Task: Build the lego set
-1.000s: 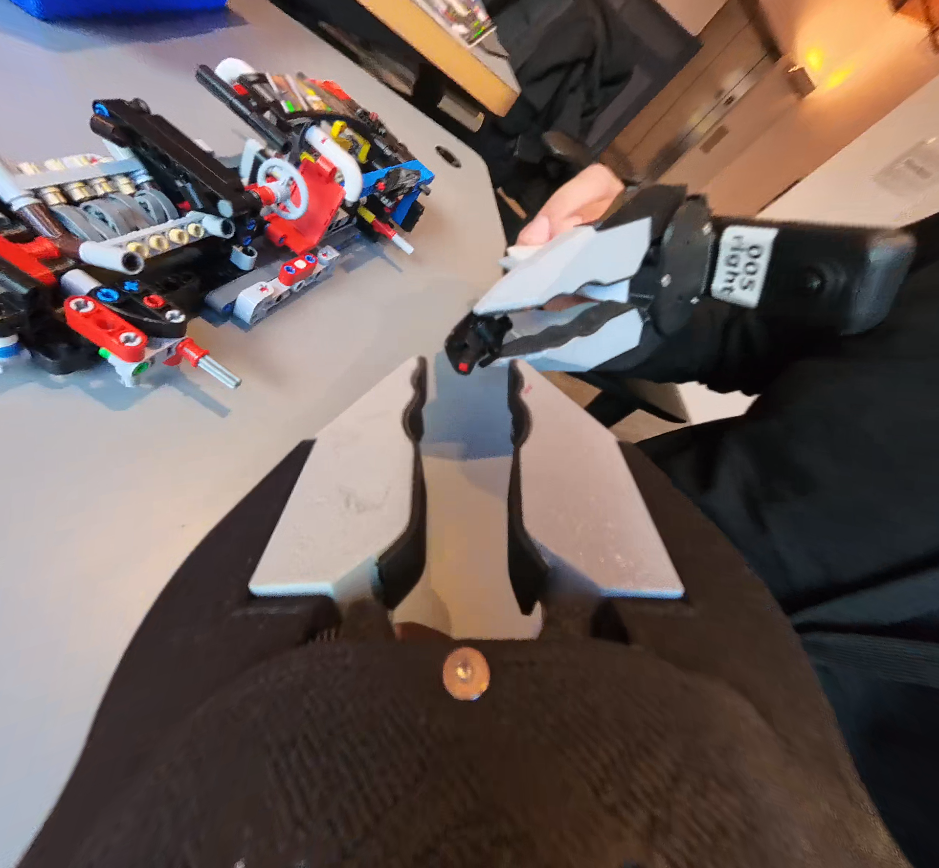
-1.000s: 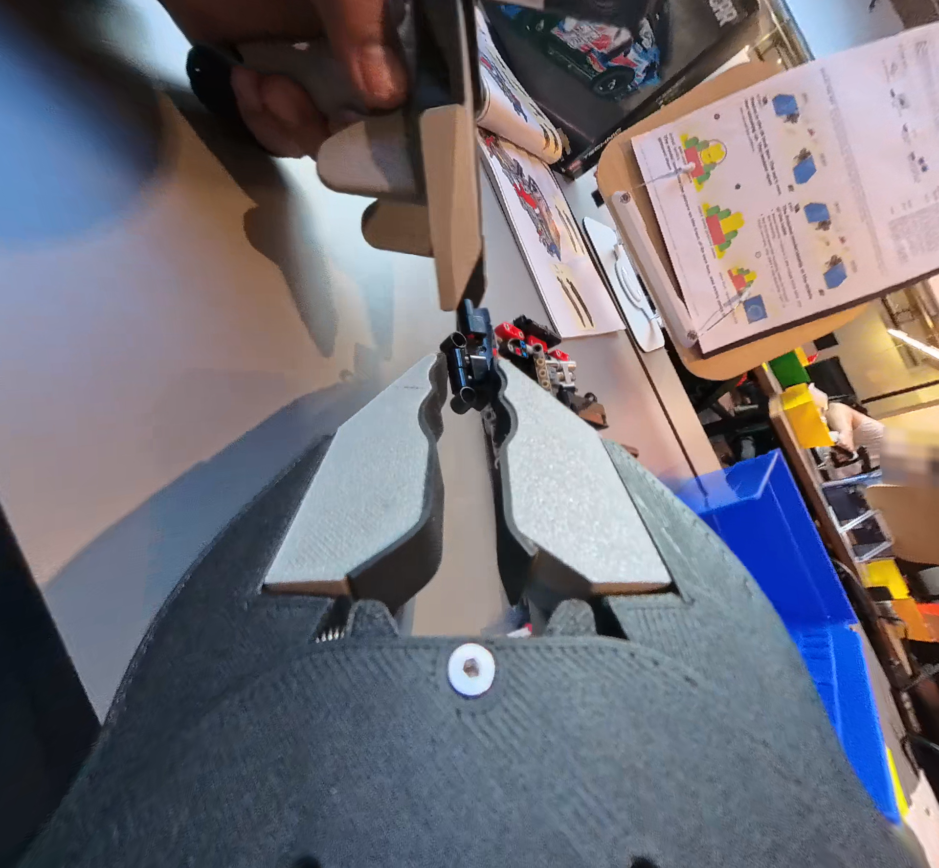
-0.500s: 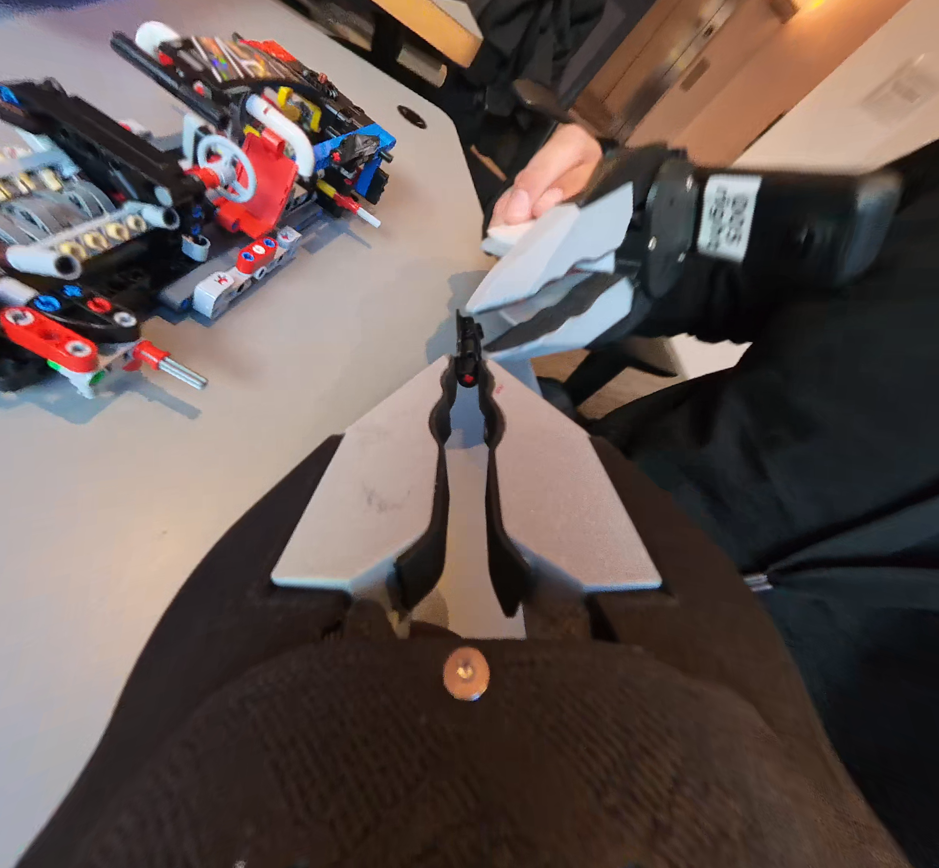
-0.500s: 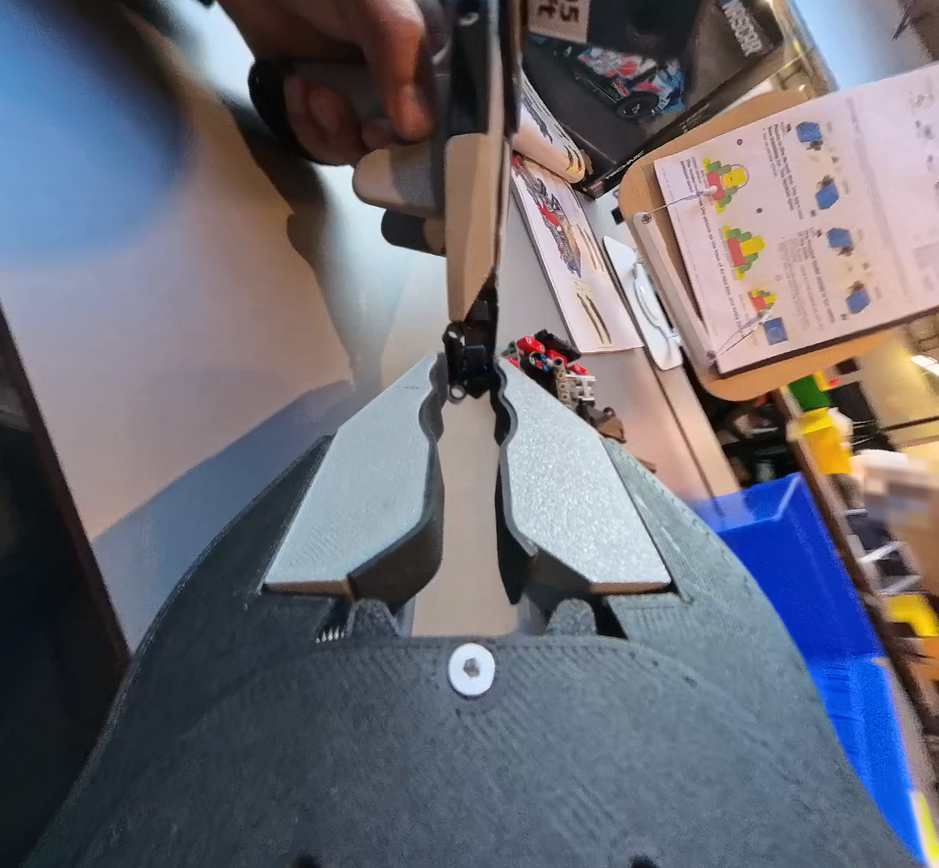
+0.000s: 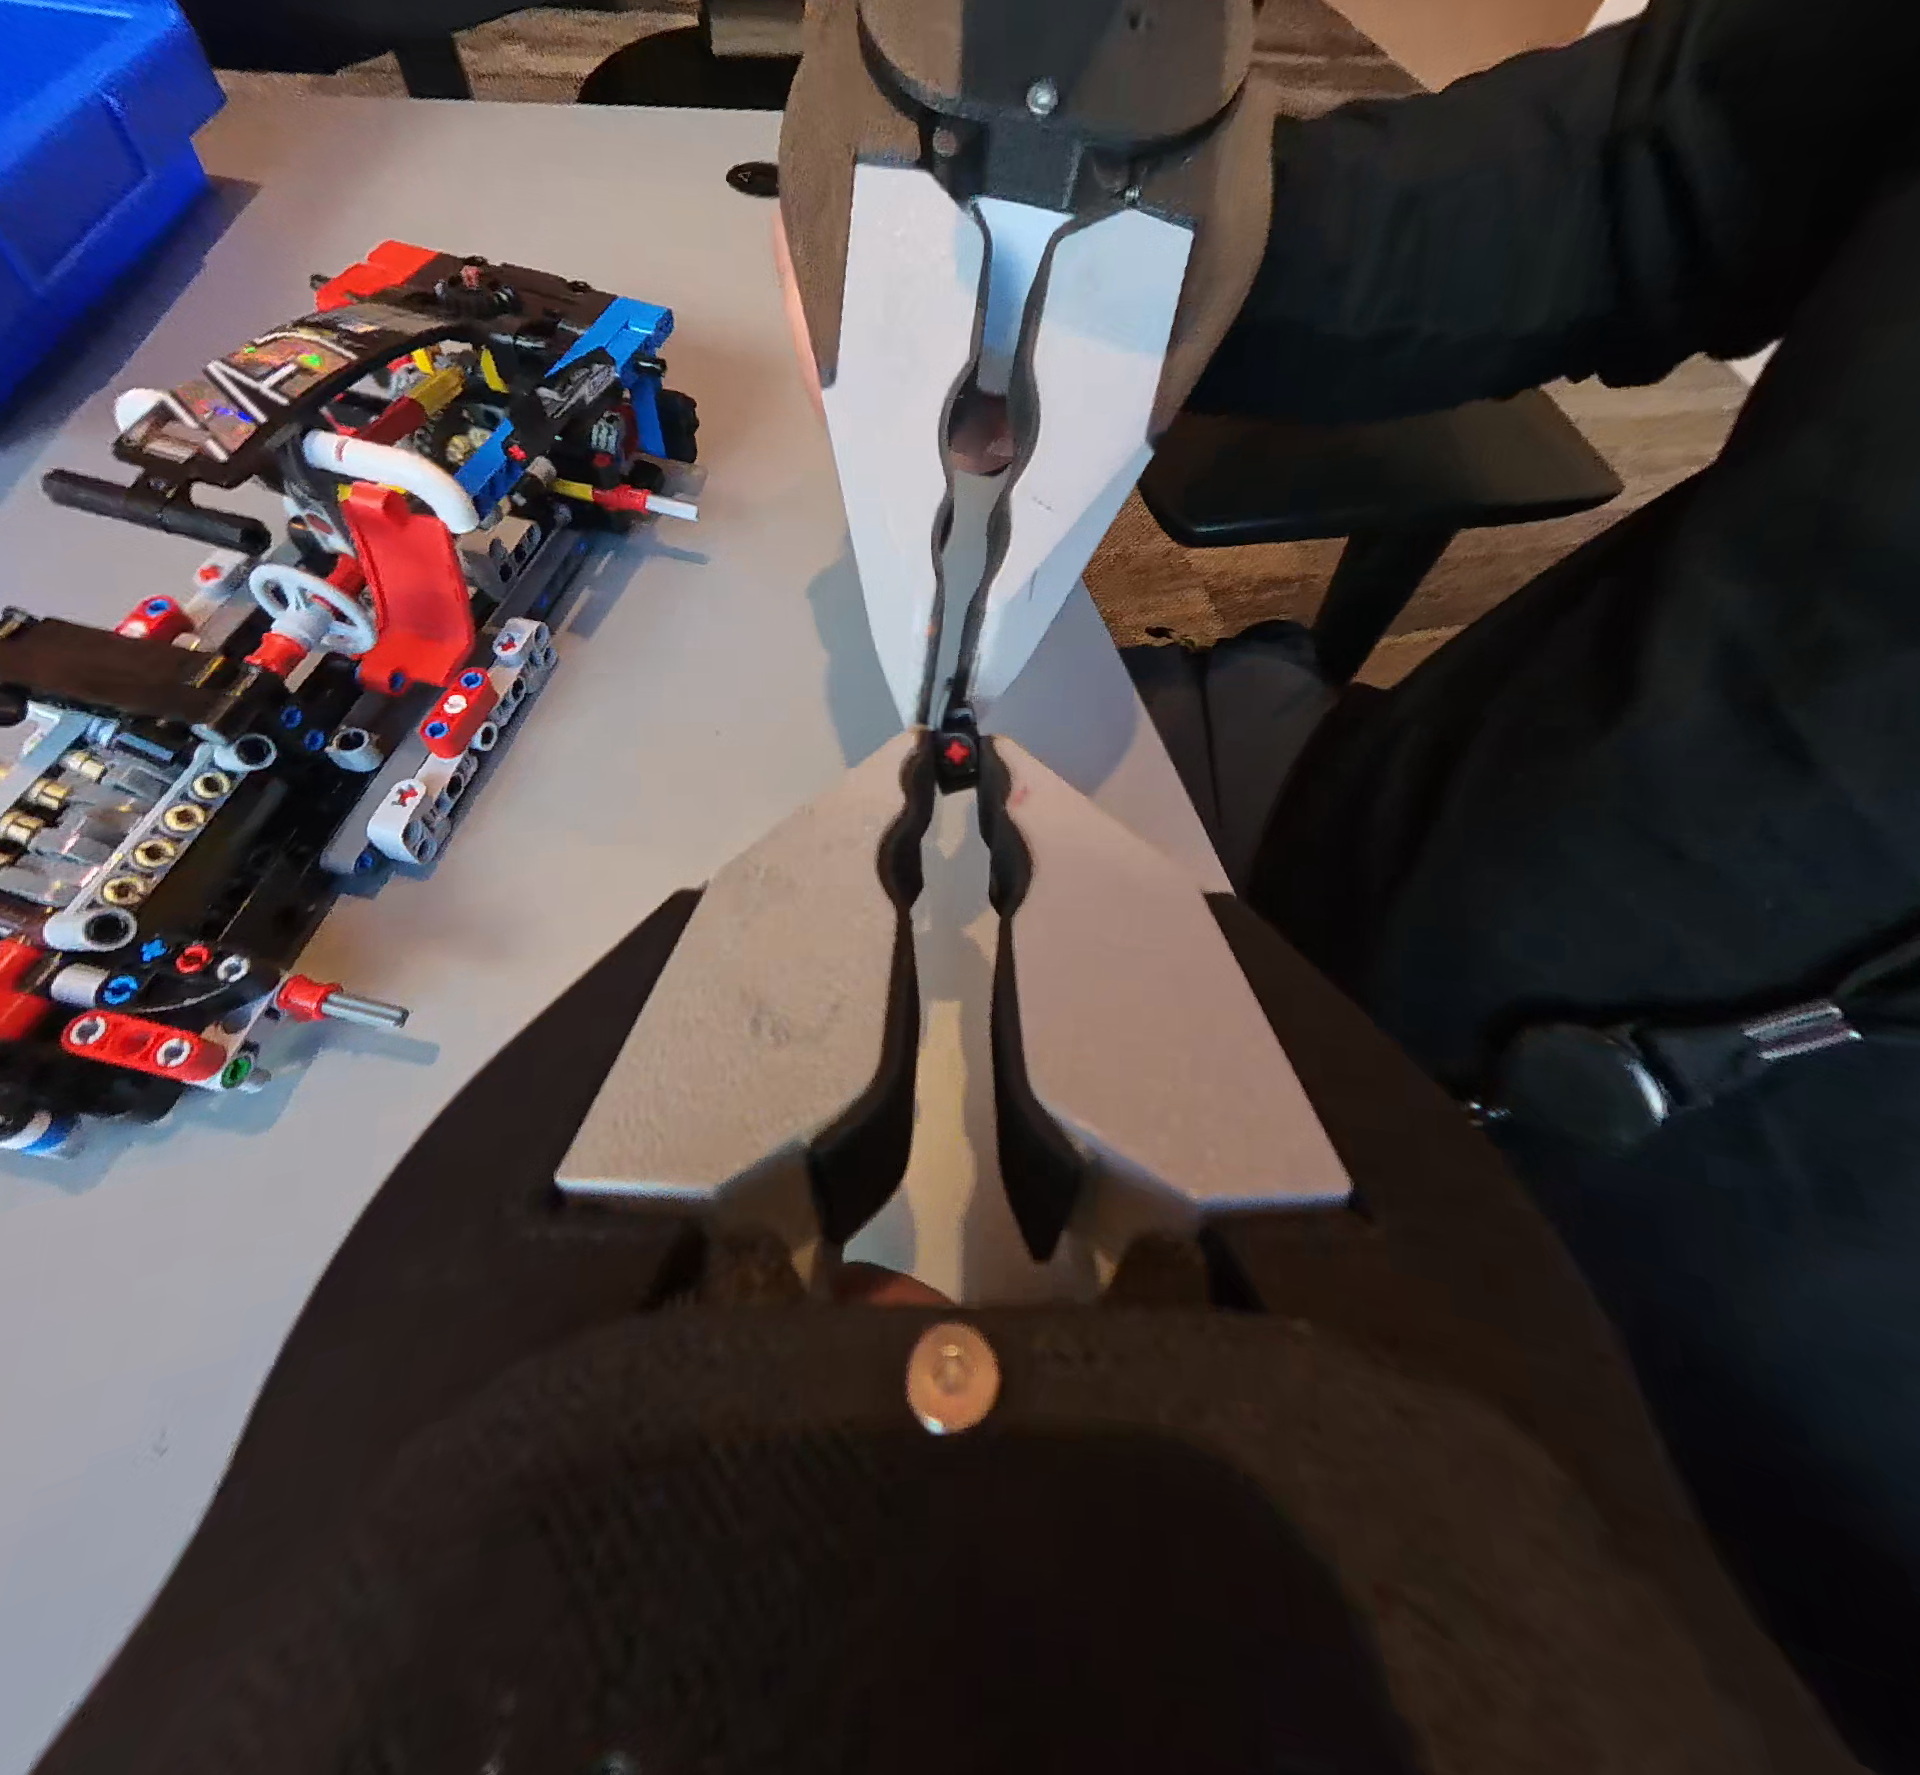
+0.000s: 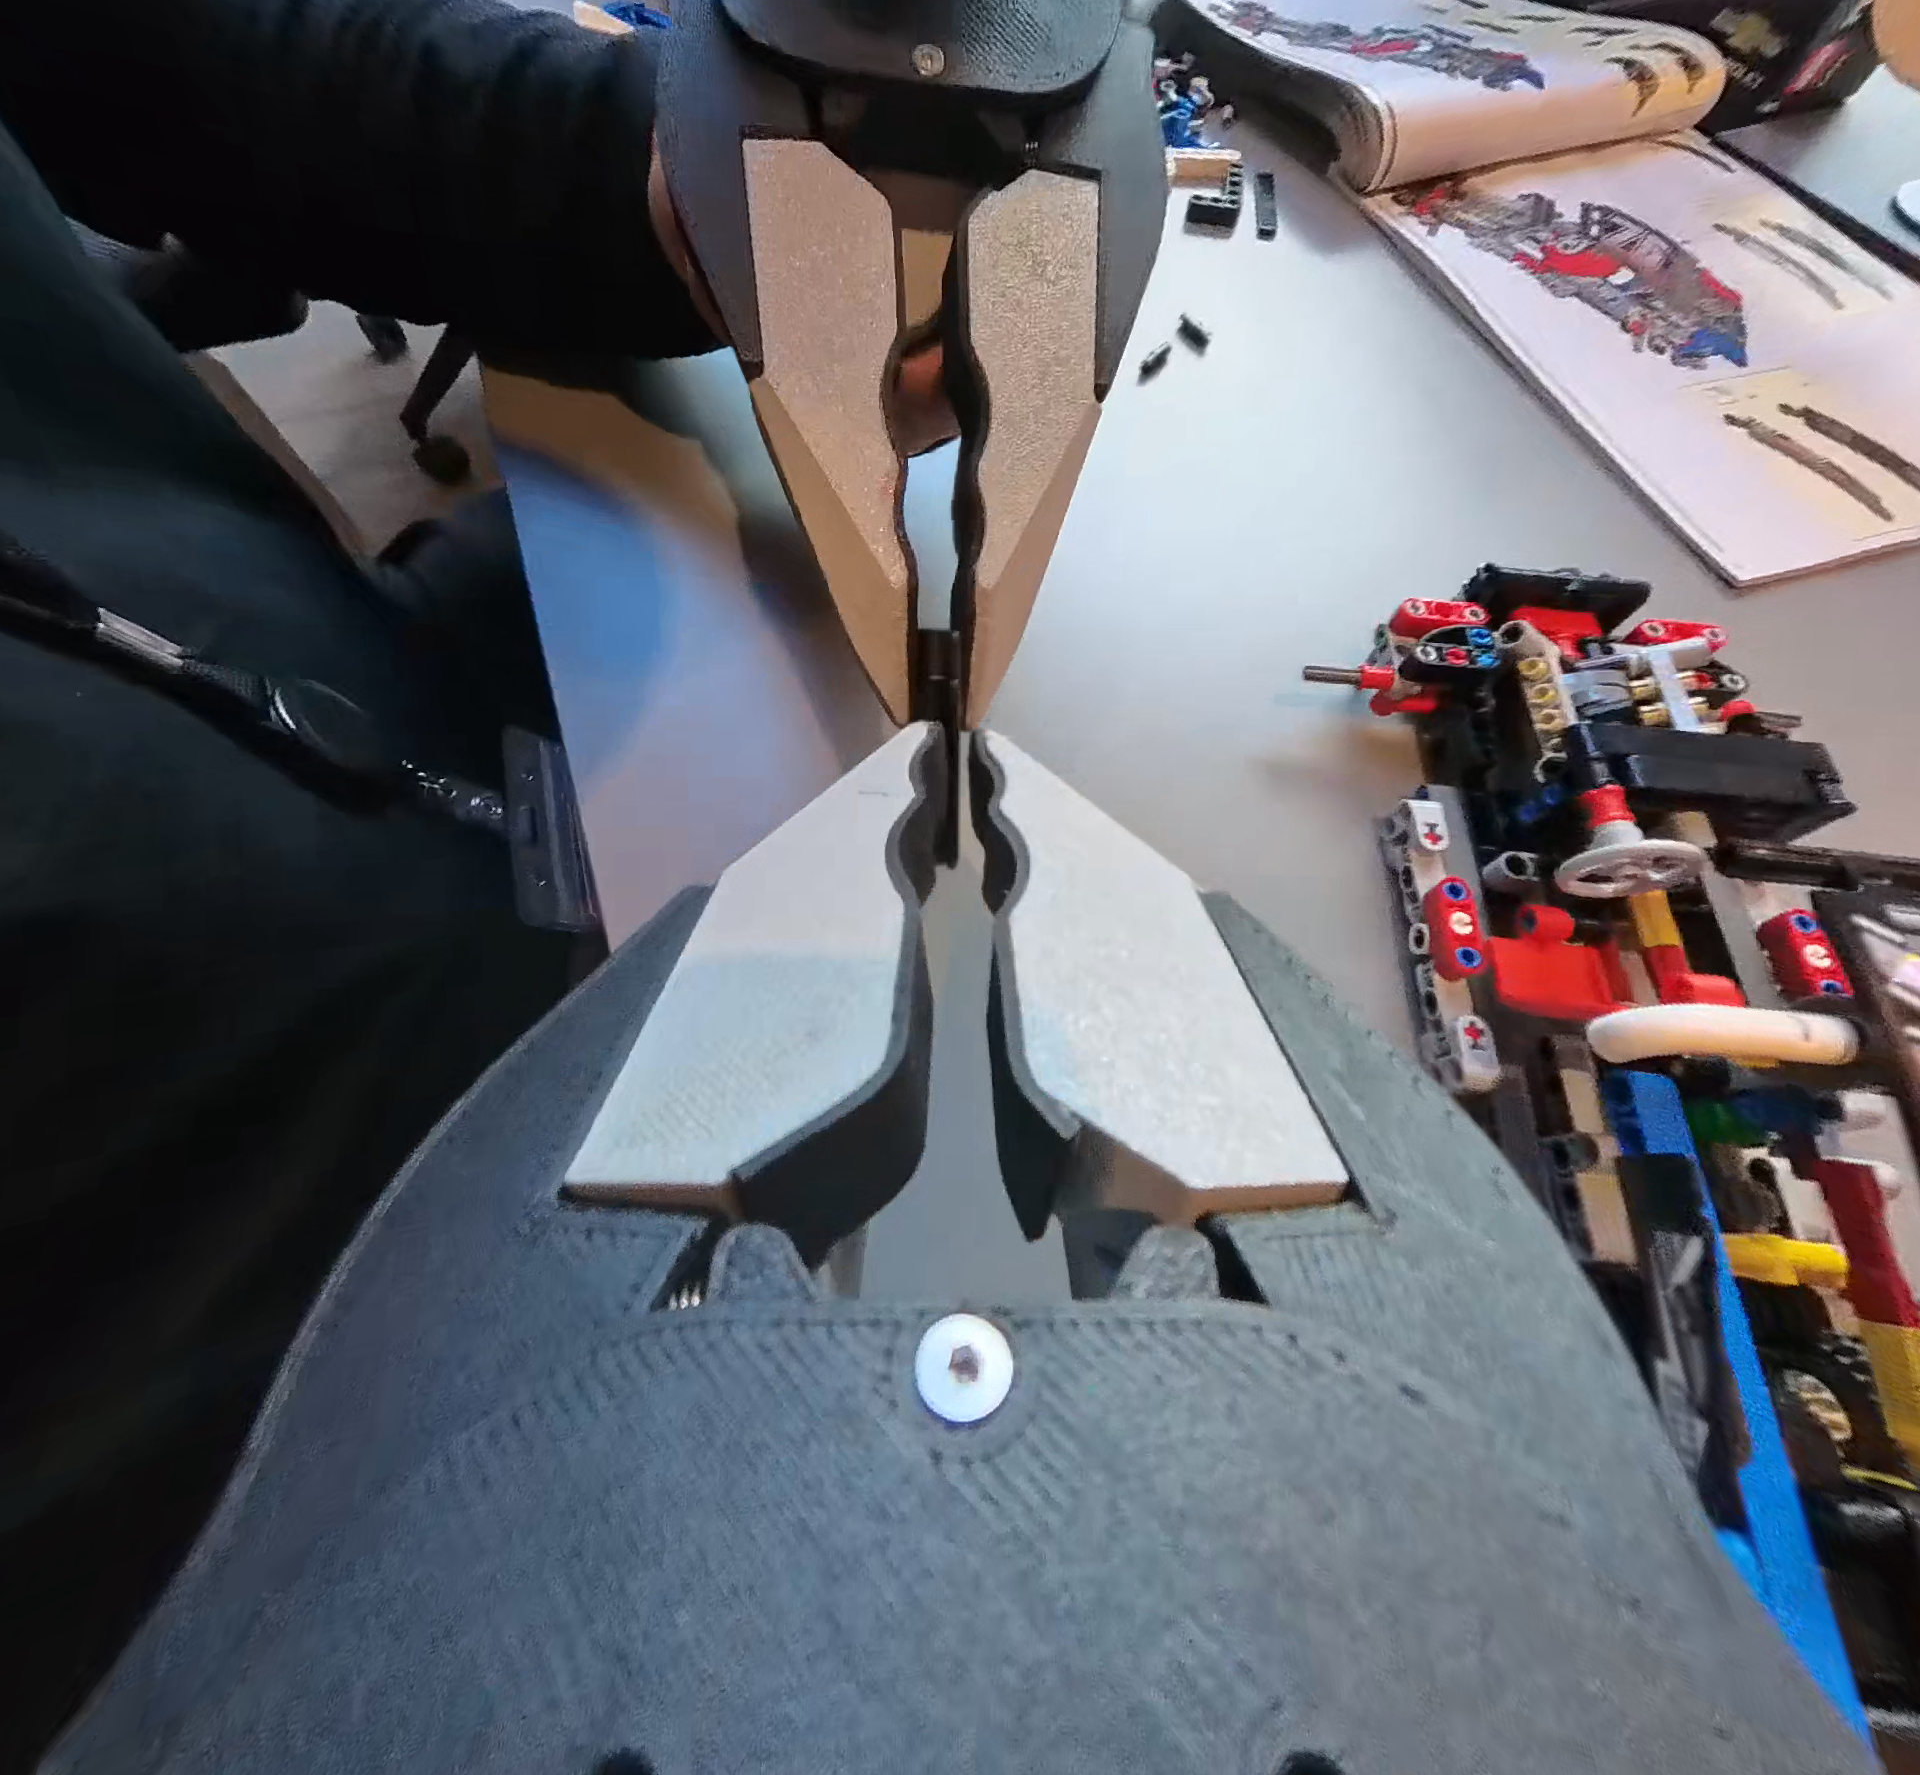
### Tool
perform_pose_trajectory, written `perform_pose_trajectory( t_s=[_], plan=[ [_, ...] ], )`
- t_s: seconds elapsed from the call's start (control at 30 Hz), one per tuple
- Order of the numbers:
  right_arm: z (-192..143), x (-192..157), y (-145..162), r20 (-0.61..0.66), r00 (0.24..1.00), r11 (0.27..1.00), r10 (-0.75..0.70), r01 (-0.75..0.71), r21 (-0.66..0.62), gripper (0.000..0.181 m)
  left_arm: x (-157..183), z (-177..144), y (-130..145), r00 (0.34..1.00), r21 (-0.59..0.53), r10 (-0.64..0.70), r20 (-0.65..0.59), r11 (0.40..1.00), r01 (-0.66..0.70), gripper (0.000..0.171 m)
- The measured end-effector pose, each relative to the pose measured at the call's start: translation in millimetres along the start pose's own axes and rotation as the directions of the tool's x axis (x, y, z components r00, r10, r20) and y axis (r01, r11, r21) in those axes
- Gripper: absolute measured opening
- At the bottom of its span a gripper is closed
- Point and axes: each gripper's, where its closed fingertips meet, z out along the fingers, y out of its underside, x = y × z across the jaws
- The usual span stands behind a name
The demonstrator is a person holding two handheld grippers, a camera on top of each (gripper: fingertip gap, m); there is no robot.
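Both tongs met tip to tip over the near edge of the pale grey counter (image 5: 644,790), off to the side of the half-built red, black and blue lego car chassis (image 5: 312,645). The left tongs (image 5: 951,769) were pinched on a small black lego connector with a red cross-axle end (image 5: 956,757). The right tongs (image 6: 948,790) were nearly pressed together on the same piece from the opposite side, seen there as a thin black bar (image 6: 943,676). The piece's long axis ran along the line joining the two tongs, so each held one end. It was in the air, not on the chassis. Likely a hand-over or a push-together of two small parts; can't tell which. The chassis lay to the left tongs' left, well apart. An open instruction booklet (image 6: 1558,250) lay beyond.
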Motion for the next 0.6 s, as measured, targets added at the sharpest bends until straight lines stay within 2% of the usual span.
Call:
perform_pose_trajectory(
  t_s=[0.2,0.27,0.37,0.43,0.5,0.6],
  plan=[
    [-17.0,5.5,0.2,-0.061,0.997,0.998,0.045,-0.042,0.045,0.0,-2.8,8.6,-9.2,0.997,0.043,-0.075,-0.015,0.996,0.075,0.005],
    [-29.5,11.5,-2.3,-0.078,0.993,0.993,0.091,-0.085,0.079,0.0,-11.2,10.7,-10.5,0.995,0.046,-0.095,0.021,0.995,0.094,0.014],
    [-53.5,28.8,-3.8,-0.13,0.979,0.984,0.154,-0.14,0.111,0.0,-17.7,12.2,-12.9,0.993,0.06,-0.105,0.05,0.993,0.102,0.004],
    [-80.3,62.3,9.0,-0.304,0.946,0.994,0.112,-0.109,0.027,0.0,-23.5,13.7,-10.3,0.989,0.044,-0.124,0.078,0.992,0.121,0.012],
    [-124.8,110.8,30.2,-0.508,0.861,0.989,0.026,-0.097,-0.114,0.0,-24.1,17.7,-4.6,0.985,0.015,-0.152,0.078,0.988,0.151,0.019],
    [-188.1,178.7,78.5,-0.659,0.751,0.935,0.04,-0.26,-0.24,0.0,-18.1,28.0,7.4,0.979,-0.047,-0.197,0.055,0.979,0.199,0.025]
  ],
)
